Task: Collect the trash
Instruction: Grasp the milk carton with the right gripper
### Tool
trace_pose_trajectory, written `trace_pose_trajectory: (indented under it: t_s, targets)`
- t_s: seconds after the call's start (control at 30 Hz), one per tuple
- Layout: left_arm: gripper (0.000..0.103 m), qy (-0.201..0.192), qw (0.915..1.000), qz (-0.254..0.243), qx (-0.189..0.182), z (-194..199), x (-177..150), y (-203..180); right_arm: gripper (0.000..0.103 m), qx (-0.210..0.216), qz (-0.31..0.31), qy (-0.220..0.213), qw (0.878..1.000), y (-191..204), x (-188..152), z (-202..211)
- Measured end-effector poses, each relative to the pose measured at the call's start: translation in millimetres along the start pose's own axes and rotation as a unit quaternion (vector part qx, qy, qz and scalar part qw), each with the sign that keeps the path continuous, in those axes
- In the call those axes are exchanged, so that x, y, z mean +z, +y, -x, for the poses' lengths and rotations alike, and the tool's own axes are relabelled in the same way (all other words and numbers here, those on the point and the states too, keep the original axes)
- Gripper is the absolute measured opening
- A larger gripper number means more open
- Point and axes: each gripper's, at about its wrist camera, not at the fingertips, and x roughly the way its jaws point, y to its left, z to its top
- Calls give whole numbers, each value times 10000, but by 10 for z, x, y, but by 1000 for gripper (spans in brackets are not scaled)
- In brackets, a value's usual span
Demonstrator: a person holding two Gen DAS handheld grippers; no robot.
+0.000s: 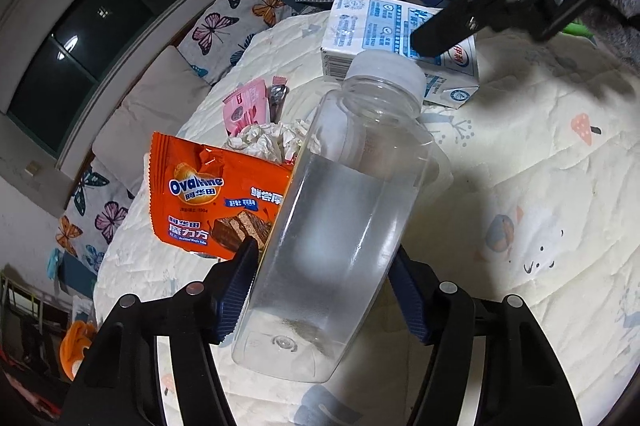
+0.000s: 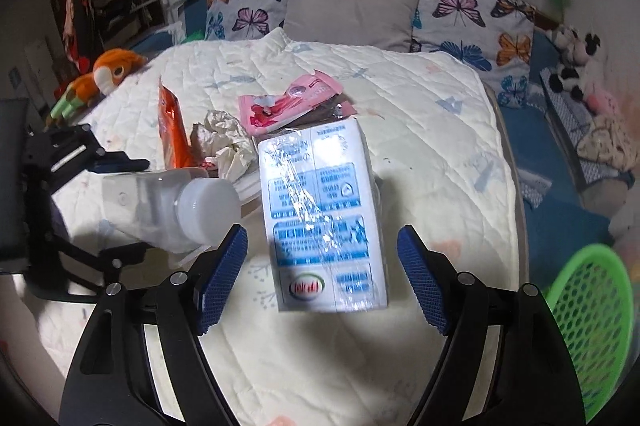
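My left gripper (image 1: 326,290) is shut on a clear plastic bottle (image 1: 344,226) with a white cap and holds it tilted above the quilted table; the bottle also shows in the right wrist view (image 2: 172,205). My right gripper (image 2: 320,278) is open around a blue-and-white milk carton (image 2: 324,218) lying on the cloth, its pads apart from the carton's sides. The carton also shows in the left wrist view (image 1: 384,37). An orange Ovaltine wrapper (image 1: 212,201), crumpled tissue (image 1: 268,139) and pink wrappers (image 1: 248,105) lie beyond.
A green mesh basket (image 2: 592,322) stands at the lower right beside the table. The cream quilted cloth (image 2: 420,129) covers the table. Butterfly cushions (image 2: 472,21) and plush toys (image 2: 572,65) sit behind; an orange plush (image 2: 108,73) lies at left.
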Motion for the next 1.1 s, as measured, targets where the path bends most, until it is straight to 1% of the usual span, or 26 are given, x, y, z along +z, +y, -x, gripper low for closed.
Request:
trace_pose_trajectory:
  t_s: [0.17,0.3,0.33,0.37,0.53,0.73,0.8,0.87,0.97,1.1]
  targets:
    - [64,-7,10000,-50,11,-14,18,-22,77,-228,215,47,9995,29,51,-148]
    - [64,-6,9999,-98,28,-35,21,-36,77,-244,240,149,9993,27,80,-250]
    - [64,-17,9999,-112,46,-34,15,-44,73,-231,225,157,9994,18,83,-266]
    - [62,-36,9999,-117,73,-25,6,-48,71,-199,199,161,9995,14,86,-269]
    - [60,-60,9999,-57,73,25,-23,-39,70,-203,105,66,9997,8,53,-184]
    - [57,-115,9997,225,-28,180,-61,-22,70,-80,-244,-103,9996,-86,-39,43]
    - [57,-123,9991,385,-109,255,-75,-23,70,41,-424,-156,9990,-128,-85,145]
    - [56,-145,9979,589,-207,335,-82,-23,70,115,-535,-212,9983,-141,-143,246]
    - [56,-215,9963,786,-263,446,-79,-48,70,121,-591,-294,9977,-153,-213,381]
    - [55,-240,9927,1104,-430,525,-81,-82,70,148,-708,-365,9967,-191,-315,533]
